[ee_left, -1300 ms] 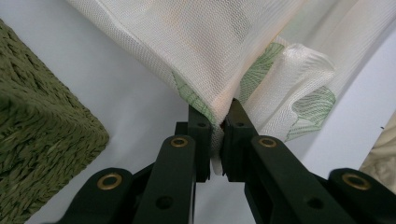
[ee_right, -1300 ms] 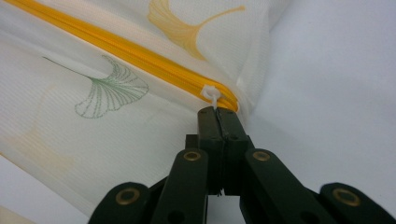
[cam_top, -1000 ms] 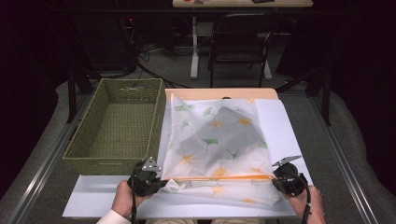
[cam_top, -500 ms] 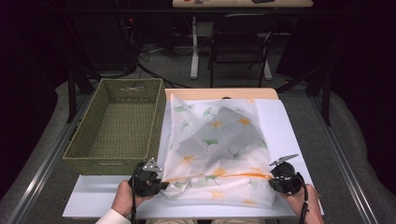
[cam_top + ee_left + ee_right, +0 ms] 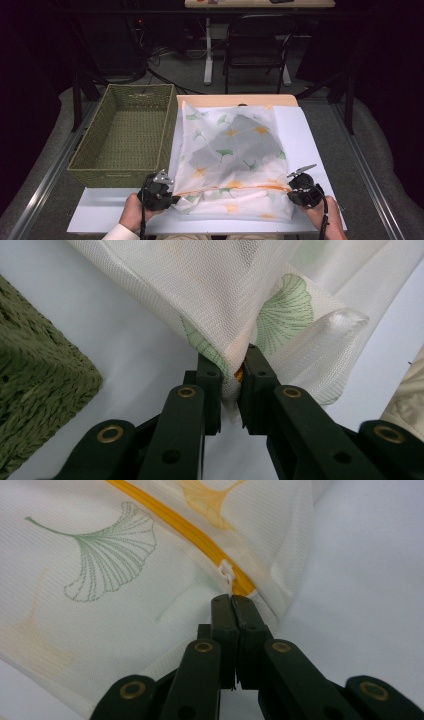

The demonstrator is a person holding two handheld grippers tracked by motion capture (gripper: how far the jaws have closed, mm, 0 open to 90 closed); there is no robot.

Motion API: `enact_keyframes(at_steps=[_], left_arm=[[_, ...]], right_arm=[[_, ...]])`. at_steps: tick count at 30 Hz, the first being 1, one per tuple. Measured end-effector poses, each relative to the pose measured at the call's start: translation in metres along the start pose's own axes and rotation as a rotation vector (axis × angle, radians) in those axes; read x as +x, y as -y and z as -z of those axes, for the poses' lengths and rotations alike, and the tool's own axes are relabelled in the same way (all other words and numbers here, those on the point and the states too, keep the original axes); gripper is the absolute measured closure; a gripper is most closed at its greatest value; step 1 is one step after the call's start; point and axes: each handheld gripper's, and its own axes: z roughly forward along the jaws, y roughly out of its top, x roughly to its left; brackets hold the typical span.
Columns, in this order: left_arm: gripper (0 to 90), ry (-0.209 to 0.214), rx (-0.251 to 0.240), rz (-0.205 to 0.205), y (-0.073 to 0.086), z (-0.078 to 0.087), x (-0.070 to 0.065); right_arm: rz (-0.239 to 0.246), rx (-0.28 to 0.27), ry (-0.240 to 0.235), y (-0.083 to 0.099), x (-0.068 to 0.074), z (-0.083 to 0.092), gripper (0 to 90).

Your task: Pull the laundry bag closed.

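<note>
A white mesh laundry bag printed with green and orange ginkgo leaves [image 5: 231, 162] is seen lying flat on the white board [image 5: 310, 135], just beside the long wall of the green woven rectangular basket [image 5: 125, 137], which is taken as the landmark. A grey garment [image 5: 240, 142] is visible through the mesh. The orange zipper [image 5: 235, 189] runs across the bag near its edge closest to the person, starting close to the basket's near corner and ending well away from the basket.

The left gripper [image 5: 232, 372] is held at the bag corner nearest the basket; its jaws are pinched on a gathered fold of mesh. The right gripper [image 5: 233, 599] is held at the zipper end farthest from the basket; its jaws are pressed together, with the small white zipper pull [image 5: 227, 572] just beyond the tips. Whether the pull's tab is caught between the tips cannot be told.

Judgement: the zipper step is in hand, the bag being anchored at one end while the slider is worked at the other. The next move calls for a secure pinch on the pull, then a steady draw along the zipper line with the mesh kept taut by the left gripper.
</note>
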Motion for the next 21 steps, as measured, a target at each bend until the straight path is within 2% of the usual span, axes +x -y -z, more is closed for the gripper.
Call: enact_keyframes(at_steps=[1,3,4,8,10,11,12,13,16,18,21], left_arm=[[79.7,0.000,0.000,0.003,0.001,0.000,0.000],[74.6,-0.005,0.002,0.007,0.001,0.002,0.001],[70.7,0.001,0.005,0.017,0.001,0.003,0.001],[50.2,-0.006,0.008,0.026,-0.001,0.008,0.001],[43.0,-0.012,0.016,0.030,-0.001,0.012,0.001],[40.5,-0.012,0.016,0.030,-0.001,0.012,0.001],[40.5,-0.009,0.020,0.025,-0.001,0.014,0.001],[33.8,-0.019,0.015,0.014,0.000,0.018,-0.001],[28.2,-0.039,0.020,0.006,0.002,0.023,-0.002],[25.0,-0.070,0.036,0.025,0.005,0.024,-0.002],[20.1,-0.084,0.070,0.043,0.012,0.027,0.003]], right_arm=[[0.005,0.003,-0.004,0.001,-0.001,0.001,87.6],[-0.015,-0.012,-0.047,0.003,-0.003,0.002,81.4],[-0.015,-0.017,-0.054,0.003,-0.004,0.003,79.1],[-0.020,-0.049,-0.056,0.004,-0.007,0.008,63.0],[-0.007,-0.055,-0.052,0.004,-0.007,0.010,55.1],[-0.007,-0.055,-0.052,0.004,-0.007,0.010,55.1],[-0.008,-0.053,-0.044,0.004,-0.007,0.010,50.9],[-0.017,-0.049,-0.033,0.004,-0.007,0.010,45.2],[-0.021,-0.068,-0.030,0.005,-0.009,0.012,38.4],[-0.021,-0.078,-0.017,0.005,-0.010,0.013,35.3],[-0.019,-0.077,-0.017,0.005,-0.011,0.013,30.4]])
